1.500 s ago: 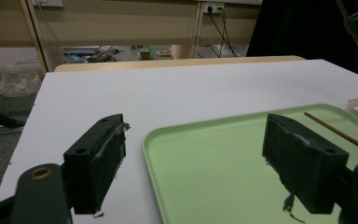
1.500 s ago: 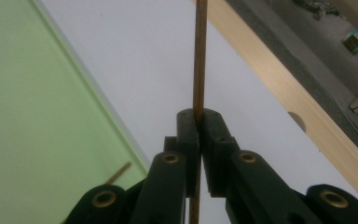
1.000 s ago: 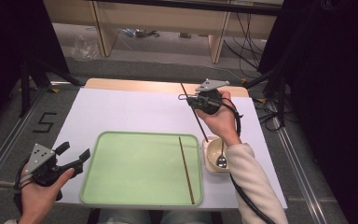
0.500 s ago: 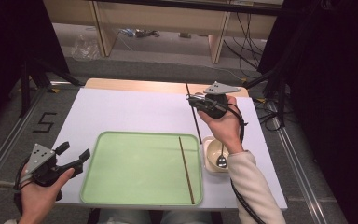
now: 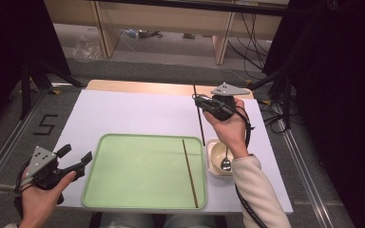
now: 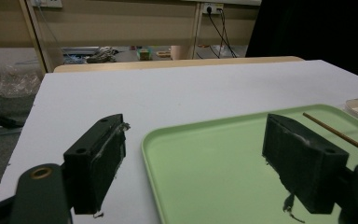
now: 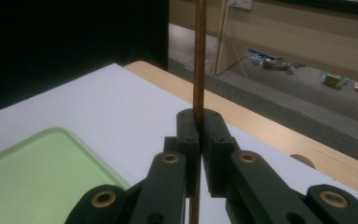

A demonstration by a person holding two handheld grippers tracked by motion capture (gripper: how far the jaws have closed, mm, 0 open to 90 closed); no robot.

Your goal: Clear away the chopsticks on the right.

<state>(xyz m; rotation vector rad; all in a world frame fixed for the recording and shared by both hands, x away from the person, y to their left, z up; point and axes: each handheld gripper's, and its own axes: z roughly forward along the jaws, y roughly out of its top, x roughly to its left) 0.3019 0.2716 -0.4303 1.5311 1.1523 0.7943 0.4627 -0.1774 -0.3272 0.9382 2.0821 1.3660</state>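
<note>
We are clenching our right gripper [image 5: 200,101] on a brown chopstick [image 5: 199,118], holding it upright above the table beside the bowl [image 5: 215,153], probably to lay it by its twin [image 5: 190,173] in the green tray [image 5: 140,142]. Our left gripper [image 5: 77,158] is resting released at the tray's left edge, likely to steady it.

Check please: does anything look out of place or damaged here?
Nothing is spilled or broken. The two chopsticks are apart: one lies in the green tray, the other stands clamped in the right gripper. The left gripper's pads look frayed.

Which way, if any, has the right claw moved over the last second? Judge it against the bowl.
Yes, slightly: in the high view the right claw, shut on a chopstick, has shifted right and down, closer to the bowl.
</note>
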